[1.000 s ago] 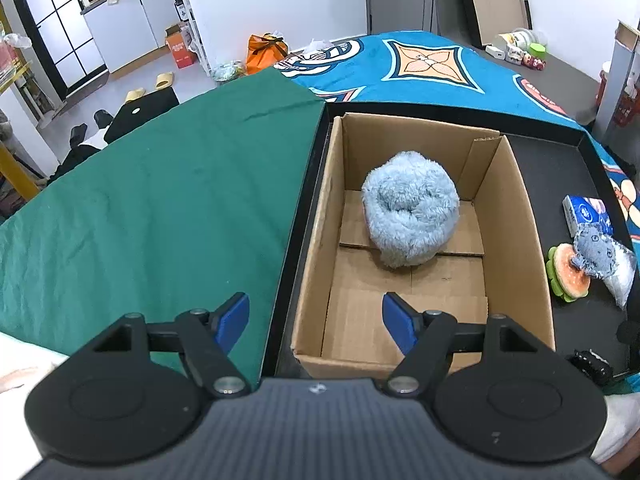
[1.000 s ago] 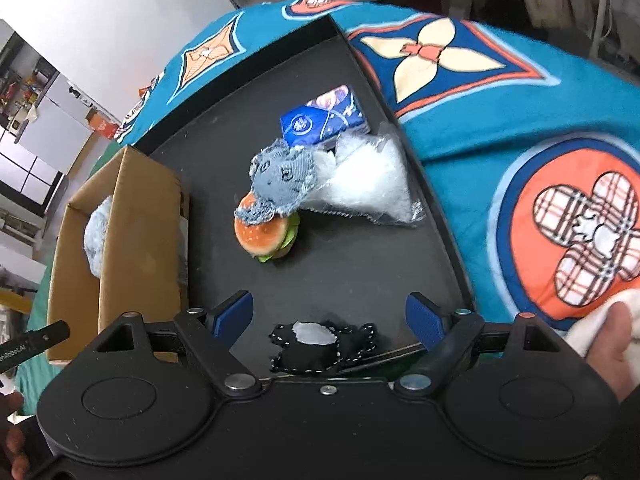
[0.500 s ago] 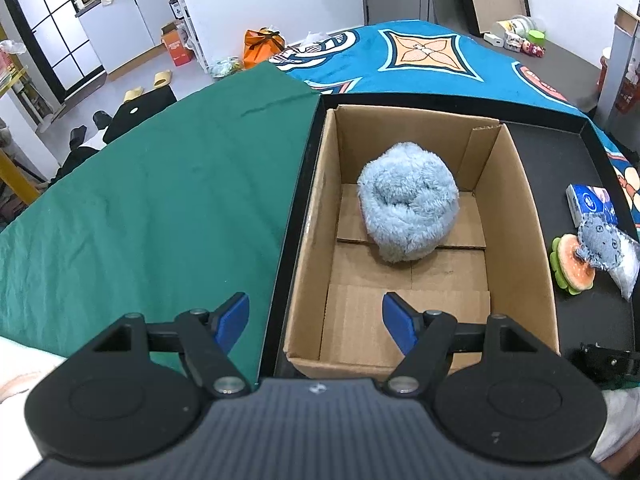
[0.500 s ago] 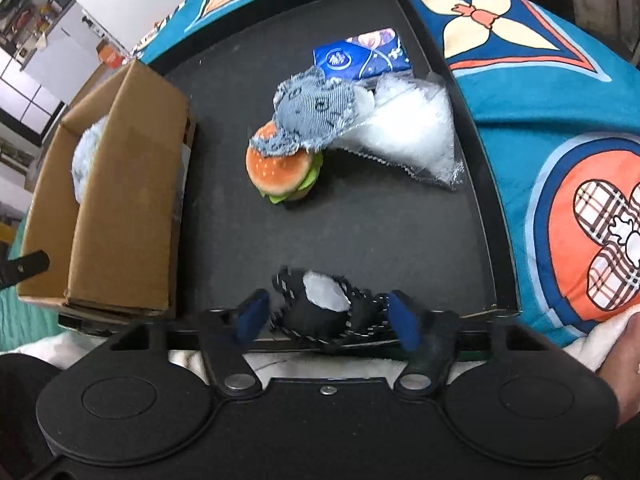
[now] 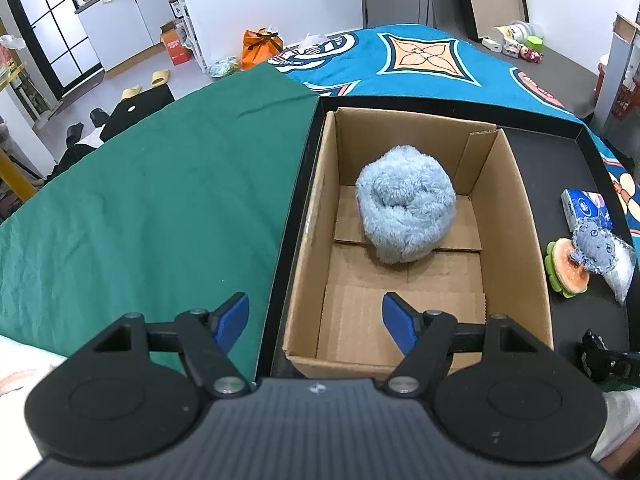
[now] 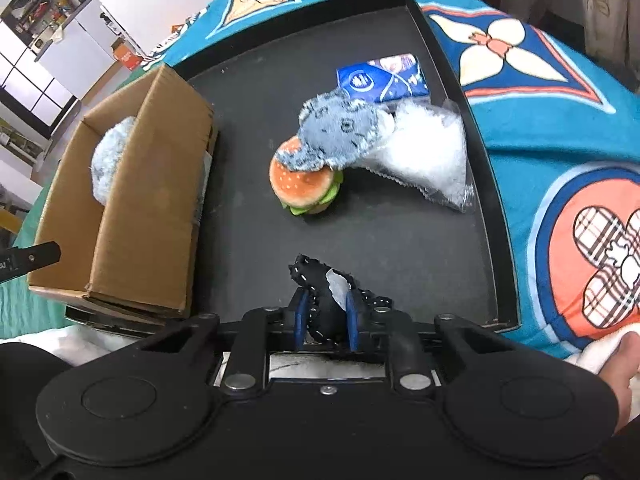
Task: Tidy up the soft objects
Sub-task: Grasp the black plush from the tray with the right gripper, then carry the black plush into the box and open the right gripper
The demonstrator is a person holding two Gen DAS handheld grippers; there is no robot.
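Beside the cardboard box [image 6: 132, 200], on the black tray [image 6: 400, 240], the black stitched toy [image 6: 324, 300] is clamped by the just-closed right gripper [image 6: 325, 314] for lifting; the left gripper [image 5: 316, 320] is held agape over the box's near edge.

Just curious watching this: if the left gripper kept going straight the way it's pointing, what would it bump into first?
Probably the cardboard box: the open left gripper straddles its near left wall, aiming at the bare floor short of the fluffy blue ball.

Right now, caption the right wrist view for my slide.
Right gripper shut on a black soft toy at the black tray's near edge, burger plush beyond.
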